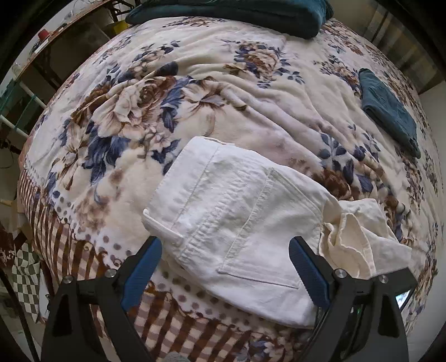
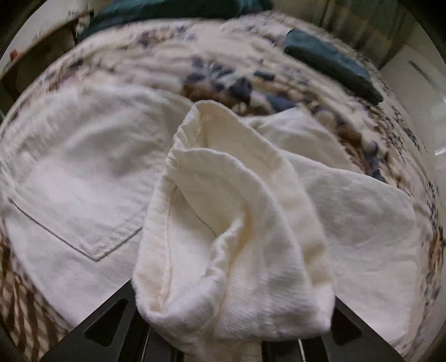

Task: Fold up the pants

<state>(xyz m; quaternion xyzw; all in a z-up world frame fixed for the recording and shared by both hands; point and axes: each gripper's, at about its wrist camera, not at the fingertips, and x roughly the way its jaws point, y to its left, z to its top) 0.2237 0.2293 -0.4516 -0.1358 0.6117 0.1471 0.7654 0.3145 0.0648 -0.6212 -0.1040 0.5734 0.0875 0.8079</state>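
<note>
White pants (image 1: 237,220) lie on a floral bedspread (image 1: 195,92), seat side up with a back pocket showing. My left gripper (image 1: 223,267) is open and empty, its blue-padded fingers (image 1: 140,267) spread just above the waistband end. The pants' leg ends (image 1: 359,236) are bunched up at the right. In the right wrist view the pants (image 2: 78,172) fill the left, and the bunched leg ends (image 2: 237,222) drape over my right gripper (image 2: 234,320), hiding its fingertips. The cloth appears held in it. The right view is blurred.
A folded teal garment (image 1: 390,114) lies at the far right of the bed, also in the right wrist view (image 2: 331,64). A dark teal pillow or blanket (image 1: 231,14) lies at the head. A wooden shelf (image 1: 55,30) stands beyond the left edge.
</note>
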